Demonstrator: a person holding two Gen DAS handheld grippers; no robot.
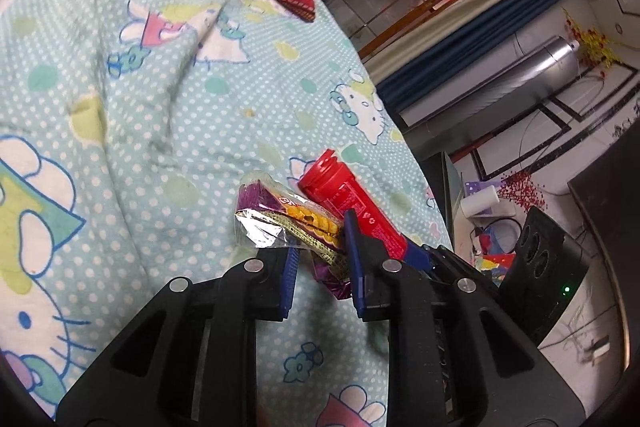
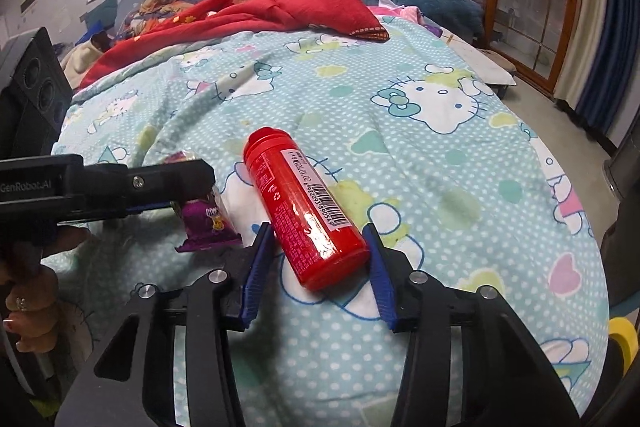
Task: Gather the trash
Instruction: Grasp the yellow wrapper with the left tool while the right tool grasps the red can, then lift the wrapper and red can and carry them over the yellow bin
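Right gripper [image 2: 318, 267]: fingers wide apart, flanking the base end of the red bottle [image 2: 304, 209] without clear contact. The bottle lies on its side on the bed's cartoon-print quilt [image 2: 460, 155]. Just left of it, the left gripper [image 1: 322, 247] has its fingers narrowed on a purple snack wrapper [image 1: 292, 223]. Farther back, a red blanket [image 2: 280, 7] lies bunched across the bed.

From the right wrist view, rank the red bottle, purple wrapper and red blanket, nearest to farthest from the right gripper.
1. red bottle, lying between the right gripper's fingers.
2. purple wrapper, left, in the left gripper.
3. red blanket, far up the bed.
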